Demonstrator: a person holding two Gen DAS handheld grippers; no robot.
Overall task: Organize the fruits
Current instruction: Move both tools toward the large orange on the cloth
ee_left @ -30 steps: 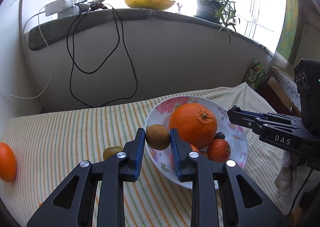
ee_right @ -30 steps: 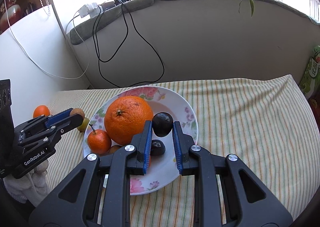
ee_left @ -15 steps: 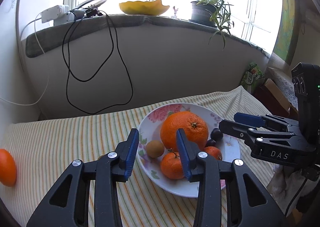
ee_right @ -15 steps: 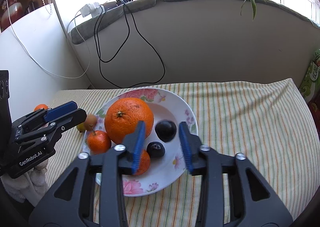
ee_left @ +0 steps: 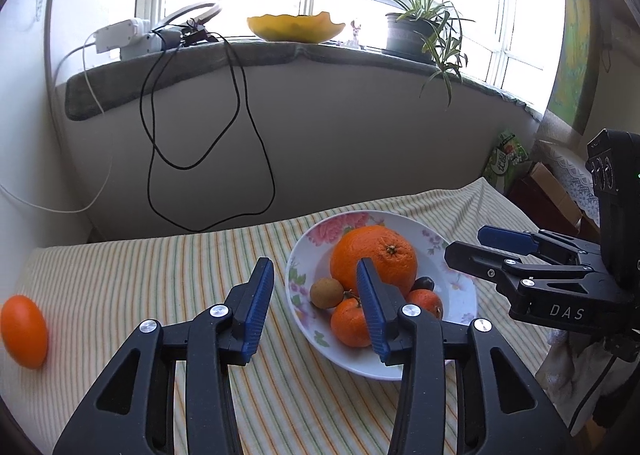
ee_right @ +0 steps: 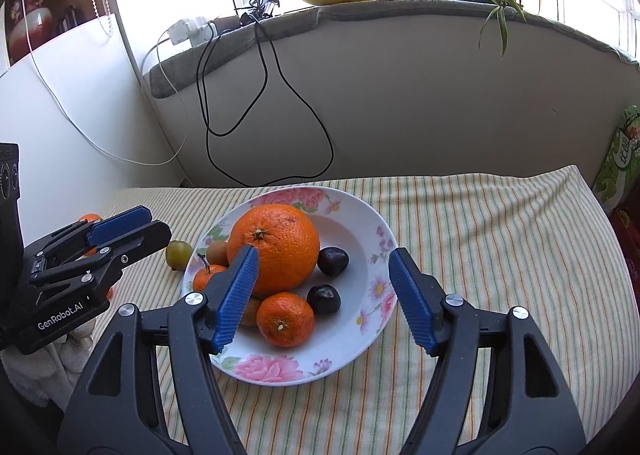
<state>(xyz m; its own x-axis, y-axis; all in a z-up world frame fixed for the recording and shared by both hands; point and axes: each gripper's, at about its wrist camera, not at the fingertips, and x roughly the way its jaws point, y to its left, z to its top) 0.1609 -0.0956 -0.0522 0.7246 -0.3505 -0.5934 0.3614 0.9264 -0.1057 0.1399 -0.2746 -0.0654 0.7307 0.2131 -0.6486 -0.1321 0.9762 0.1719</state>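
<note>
A flowered white plate [ee_right: 362, 223] on the striped cloth holds a big orange [ee_right: 274, 247], two mandarins [ee_right: 285, 319], two dark plums [ee_right: 333, 261] and a small brown fruit [ee_left: 327, 293]. My left gripper [ee_left: 313, 263] hovers at the plate's left rim, its jaws opening, with nothing pressed between them. My right gripper [ee_right: 323, 253] hangs over the plate's near side, jaws opening wide and empty above the plums. Each gripper shows in the other's view: the right gripper [ee_left: 464, 243] and the left gripper [ee_right: 158, 223]. A loose orange [ee_left: 24, 331] and a green fruit [ee_right: 179, 254] lie on the cloth to the left.
Behind the table is a curved wall with a sill carrying a yellow bowl [ee_left: 296, 27], a potted plant [ee_left: 416, 35] and a power strip [ee_left: 120, 35]. Black cables [ee_left: 240, 115] hang down the wall. A green packet [ee_left: 506, 159] stands at the far right edge.
The left gripper was shut on the brown fruit and the right on a dark plum over the plate. Both have opened, and the two fruits now lie in the plate.
</note>
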